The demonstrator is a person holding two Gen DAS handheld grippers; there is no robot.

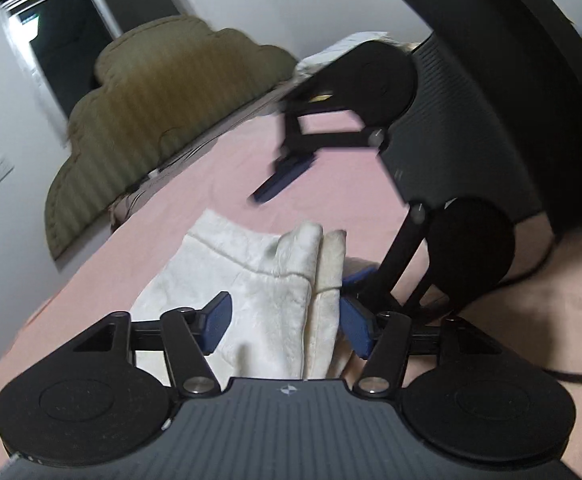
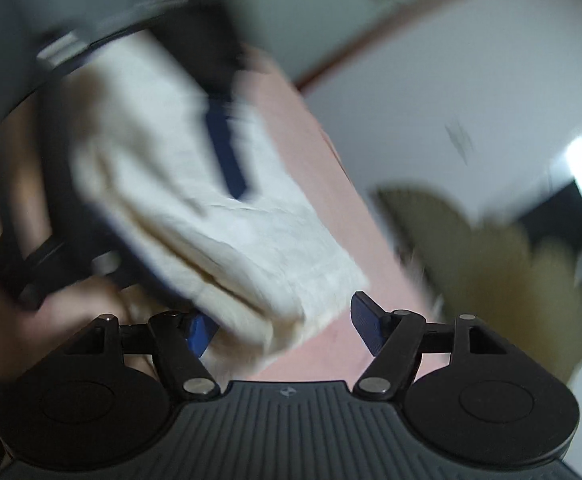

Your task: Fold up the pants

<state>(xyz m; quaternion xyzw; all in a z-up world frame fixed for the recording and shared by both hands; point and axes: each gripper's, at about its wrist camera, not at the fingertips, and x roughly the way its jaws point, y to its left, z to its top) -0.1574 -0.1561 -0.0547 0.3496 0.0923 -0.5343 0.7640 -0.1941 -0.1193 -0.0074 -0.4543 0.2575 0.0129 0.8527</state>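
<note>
The white pants [image 1: 259, 272] lie folded into a thick bundle on the pink bed sheet [image 1: 331, 152]. My left gripper [image 1: 287, 326] stands open around the near end of the bundle, with its blue pads on either side and not pressing the cloth. My right gripper [image 1: 323, 226] comes in from the right, turned on its side. Its jaws are wide apart, one blue finger above the sheet and one by the bundle's right edge. In the blurred right wrist view the pants [image 2: 219, 220] stretch away, and the right gripper [image 2: 283, 328] is open at their near corner.
An olive padded headboard [image 1: 159, 120] stands at the far end of the bed, with a dark window [image 1: 63, 48] behind it. A black cable [image 1: 531, 268] trails over the sheet at the right. The bed's left edge [image 1: 71, 272] drops to the floor.
</note>
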